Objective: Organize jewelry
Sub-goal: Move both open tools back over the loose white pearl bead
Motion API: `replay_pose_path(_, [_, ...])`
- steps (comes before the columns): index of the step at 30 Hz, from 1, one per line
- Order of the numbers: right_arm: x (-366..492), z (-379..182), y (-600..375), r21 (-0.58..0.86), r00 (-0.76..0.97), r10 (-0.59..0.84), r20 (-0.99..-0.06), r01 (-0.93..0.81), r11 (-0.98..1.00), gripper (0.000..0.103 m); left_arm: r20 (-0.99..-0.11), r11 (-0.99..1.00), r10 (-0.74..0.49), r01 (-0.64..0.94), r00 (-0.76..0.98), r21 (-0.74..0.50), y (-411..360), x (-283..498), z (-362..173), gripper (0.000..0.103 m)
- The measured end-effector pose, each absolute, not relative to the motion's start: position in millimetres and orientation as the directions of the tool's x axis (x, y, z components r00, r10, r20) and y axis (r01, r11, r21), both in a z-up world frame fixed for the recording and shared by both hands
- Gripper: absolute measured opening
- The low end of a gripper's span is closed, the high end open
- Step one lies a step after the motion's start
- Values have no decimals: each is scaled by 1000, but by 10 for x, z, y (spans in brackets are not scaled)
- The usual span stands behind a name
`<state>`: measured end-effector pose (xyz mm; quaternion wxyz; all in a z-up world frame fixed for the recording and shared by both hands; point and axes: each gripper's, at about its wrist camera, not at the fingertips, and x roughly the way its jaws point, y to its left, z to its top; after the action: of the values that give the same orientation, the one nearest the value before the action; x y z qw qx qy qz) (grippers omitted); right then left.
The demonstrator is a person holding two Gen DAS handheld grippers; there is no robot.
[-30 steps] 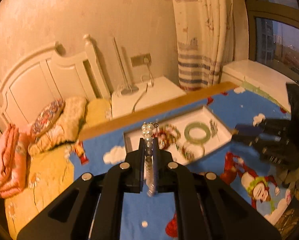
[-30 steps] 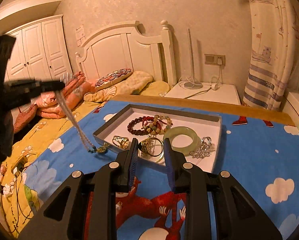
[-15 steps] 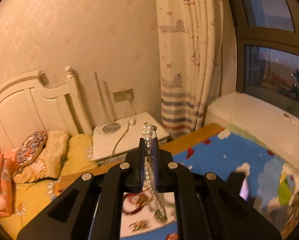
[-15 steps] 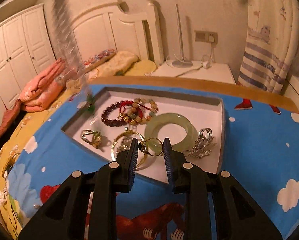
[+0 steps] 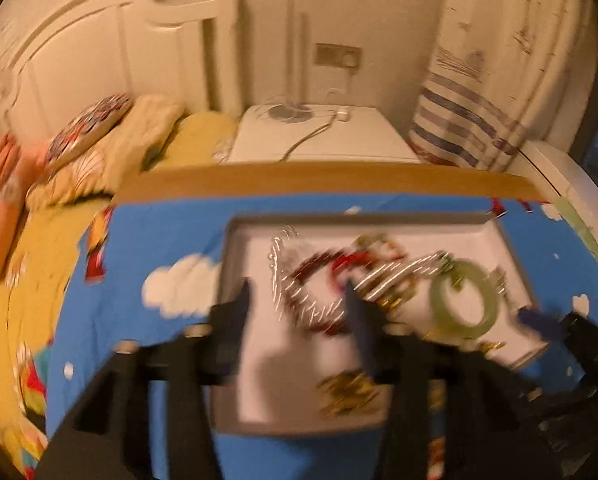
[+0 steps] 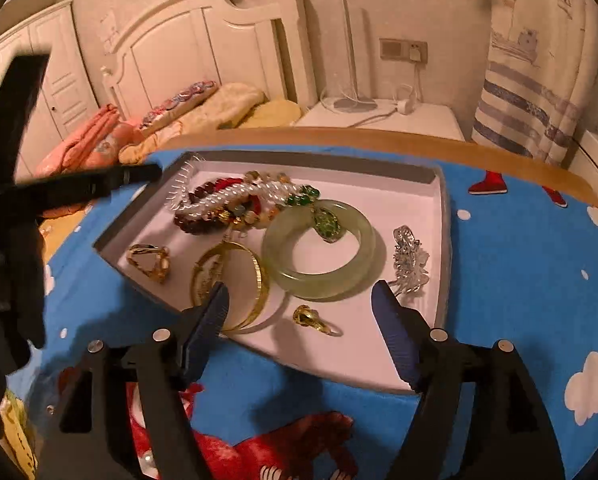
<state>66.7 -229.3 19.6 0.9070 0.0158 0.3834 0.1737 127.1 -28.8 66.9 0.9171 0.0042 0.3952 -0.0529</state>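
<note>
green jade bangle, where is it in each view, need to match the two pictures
Left wrist view: the green jade bangle lies right of centre, at the right end of the tray, blurred, beside the bead pile.
Right wrist view: the bangle lies near the middle, with a green pendant resting on its far rim.
Shared landmark: the pearl necklace draped over the dark red beads to the bangle's left, streaked in the left wrist view.
</note>
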Motion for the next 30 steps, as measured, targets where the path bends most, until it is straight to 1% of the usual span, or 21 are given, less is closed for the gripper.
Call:
replay_pose_path(4, [551,242,-2373,179,652,338,-678,-299,937,71,-686,992,-120,61,718,-110,88,875,650,77])
replay_pose_path(5, [520,250,-2399,182,655,339,-676,-297,937,71,-670,991,-125,58,732,-121,168,744,660,84])
replay_pose_path(6, [480,262,-2429,183,659,338,-672,-295,938,71,-661,991,-123,55,740,-122,219,661,676,89])
replay_pose_path(7, [423,276,-2472,185,664,338,-667,-291,939,71,-650,992,-114,46,752,-121,291,522,674,93])
replay_pose_path(10, [293,295,-2593,201,673,341,-656,-280,939,71,-644,993,-91,18,760,-119,452,162,658,98])
replay_pose_path(12, [210,288,-2673,217,672,344,-655,-268,939,71,-651,993,-78,-1,755,-120,558,-25,614,100])
replay_pose_path(16, [27,221,-2758,229,655,346,-671,-261,938,72,-691,995,-56,-19,720,-100,702,-316,435,100])
replay_pose_path(19, [-82,141,-2759,224,639,343,-689,-263,939,72,-714,999,-24,-10,699,-43,717,-463,260,100])
replay_pose_path(20, [-108,137,-2752,219,639,342,-689,-267,939,72,-734,999,-21,-5,679,-33,727,-489,178,100])
replay_pose_path(21, [-145,142,-2734,212,641,343,-687,-274,938,72,-751,999,-29,-4,659,-42,745,-494,130,100])
replay_pose_path(24, [-224,122,-2626,180,625,343,-701,-310,934,72,-735,996,-55,-14,676,-87,815,-524,136,100])
replay_pose_path(27, [-316,106,-2474,160,598,371,-711,-376,913,72,-751,991,-90,-17,655,-133,879,-488,89,100])
replay_pose_path(30, [-436,81,-2261,113,571,381,-727,-447,887,71,-745,984,-110,-33,658,-175,929,-458,105,100])
